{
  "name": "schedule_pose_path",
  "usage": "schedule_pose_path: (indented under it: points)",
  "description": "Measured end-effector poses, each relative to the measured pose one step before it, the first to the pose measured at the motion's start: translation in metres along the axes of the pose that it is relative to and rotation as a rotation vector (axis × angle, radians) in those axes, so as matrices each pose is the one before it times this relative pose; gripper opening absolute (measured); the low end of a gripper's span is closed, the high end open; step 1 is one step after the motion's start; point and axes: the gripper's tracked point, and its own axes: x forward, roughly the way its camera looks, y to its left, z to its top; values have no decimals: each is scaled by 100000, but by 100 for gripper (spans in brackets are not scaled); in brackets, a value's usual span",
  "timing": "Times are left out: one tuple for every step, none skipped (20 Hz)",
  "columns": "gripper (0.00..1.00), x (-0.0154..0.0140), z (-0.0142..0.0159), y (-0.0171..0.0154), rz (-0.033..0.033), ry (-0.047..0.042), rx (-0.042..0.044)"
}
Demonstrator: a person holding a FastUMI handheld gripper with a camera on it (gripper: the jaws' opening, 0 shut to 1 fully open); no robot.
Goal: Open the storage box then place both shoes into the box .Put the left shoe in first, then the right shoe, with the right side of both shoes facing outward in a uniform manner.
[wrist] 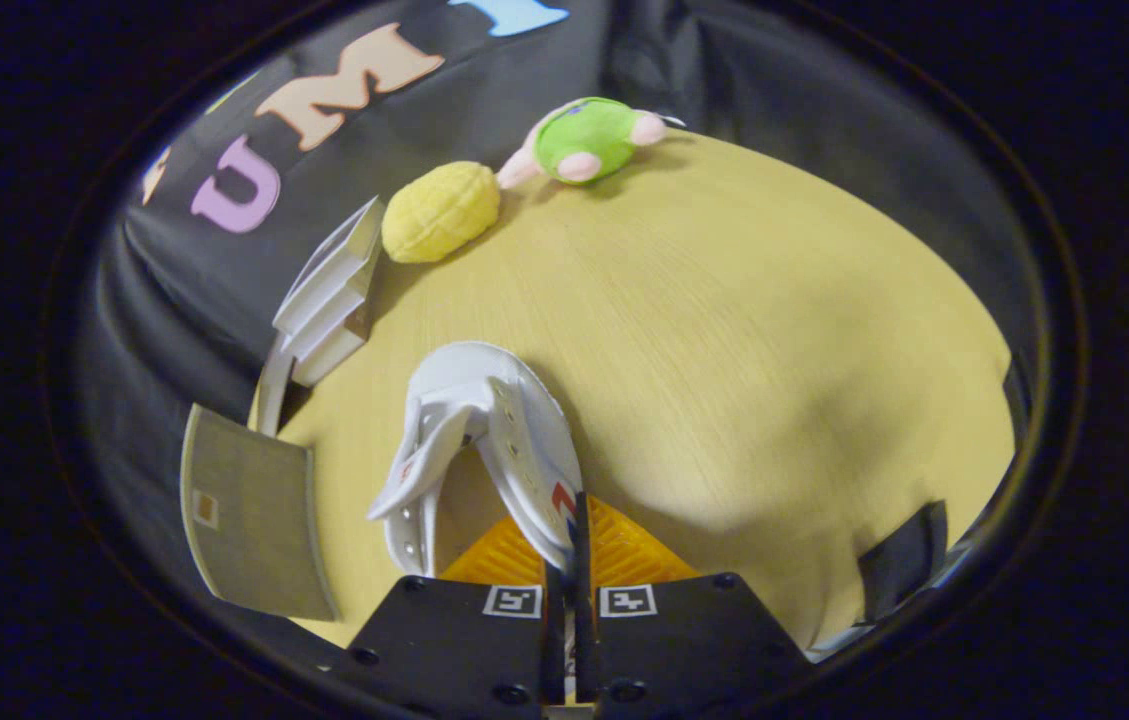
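A white shoe hangs just ahead of my fingers, its toe pointing away over the wooden table. My gripper is shut on the shoe's right side wall near the collar, both fingers pressed together on the thin edge. The shoe's opening gapes to the left of my fingers, with lace holes showing along both flaps. To the left stands the white storage box with its grey lid swung open toward me. What lies inside the box is hidden.
A yellow plush toy lies just beyond the box at the table's far side. A green and pink plush toy sits beside it, farther right. A dark object rests at the table's near right edge.
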Motion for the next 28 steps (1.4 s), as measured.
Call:
schedule_pose_path:
  points:
    - [7,-33,-352,333,2538,802,3820]
    - [7,-284,-235,312,2011,-189,2323]
    - [7,-224,-198,425,1367,-413,568]
    - [7,-340,-173,509,737,24,65]
    - [7,-390,-62,556,1073,113,-154]
    - [7,-474,-145,941,1703,-83,-185]
    - [7,-500,24,1147,2199,-32,101]
    - [7,-543,72,1233,2560,-139,83]
    - [7,-456,186,1346,2453,-266,-42]
    - [7,-527,22,1232,1885,-467,-210]
    - [7,-386,231,1286,1492,-472,-602]
    - [7,-469,166,1388,1208,-610,-693]
    - [7,-386,156,1455,1291,-277,-654]
    - [7,-470,20,1532,1437,-170,-500]
    - [7,-316,-13,1725,1910,76,-259]
    - [7,-252,-317,1787,2474,684,-228]
    - [7,-130,-450,1897,2788,1102,52]
    - [7,25,-531,2001,2714,1738,39]
    - [7,227,-966,2044,2538,2103,-629]
    - [7,193,-723,1850,2160,2047,-1107]
    - [7,555,-768,1779,1646,2250,-1202]
    - [7,714,-573,1437,1623,2352,-1194]
    - [7,751,-819,1750,1677,2444,-1130]
    - [7,940,-794,1646,1671,2220,-1142]
    - [7,1010,-734,1463,1447,1968,-708]
    - [7,1185,-1113,1512,862,2142,-342]
    - [7,1069,-69,842,329,1511,-59]
    - [7,1172,-753,714,-374,1424,-128]
